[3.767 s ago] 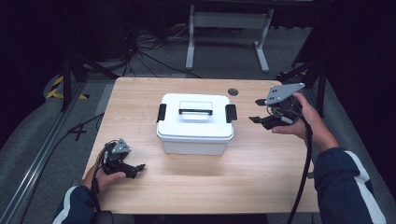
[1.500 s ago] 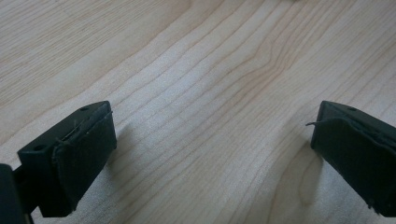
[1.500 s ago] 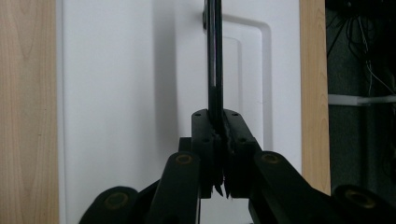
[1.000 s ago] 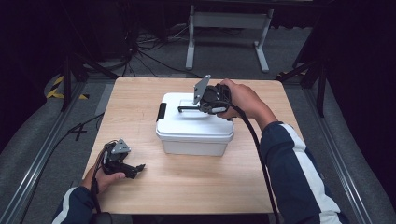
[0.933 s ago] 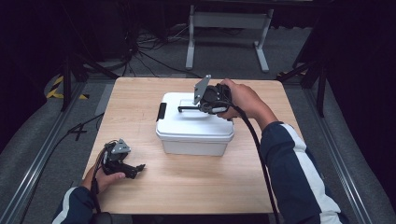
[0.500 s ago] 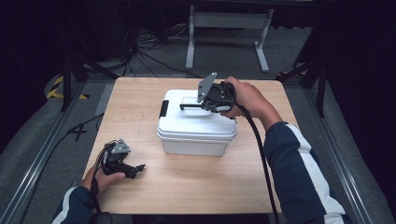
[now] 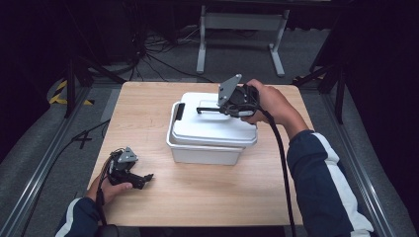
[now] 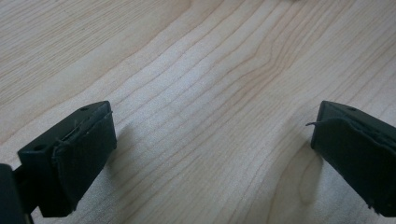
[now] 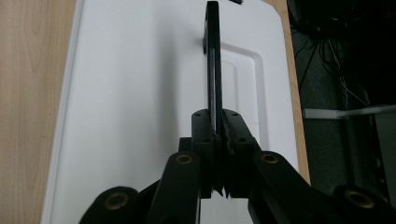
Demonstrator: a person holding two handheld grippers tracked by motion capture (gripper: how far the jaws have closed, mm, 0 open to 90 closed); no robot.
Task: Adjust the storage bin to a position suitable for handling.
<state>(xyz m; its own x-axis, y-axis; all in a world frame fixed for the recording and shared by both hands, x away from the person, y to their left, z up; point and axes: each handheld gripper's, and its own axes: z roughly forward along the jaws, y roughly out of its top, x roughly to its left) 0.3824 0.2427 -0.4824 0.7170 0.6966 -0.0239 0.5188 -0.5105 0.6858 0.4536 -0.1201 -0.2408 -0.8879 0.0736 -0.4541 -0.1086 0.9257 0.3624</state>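
the right gripper (image 7: 210, 107) pinches the thin black handle (image 9: 213, 56) of the white plastic lid (image 7: 212, 129), tipped up on its white box (image 7: 200, 154) mid-table. the lid might slip and fall. the left gripper (image 8: 210, 154) rests open.

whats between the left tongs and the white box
Nothing: in the high view only bare wooden table lies between the left tongs and the white box.

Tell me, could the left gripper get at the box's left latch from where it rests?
Probably yes. The left gripper rests open on the table, with bare wood between it and the latch; the right gripper holds the handle.
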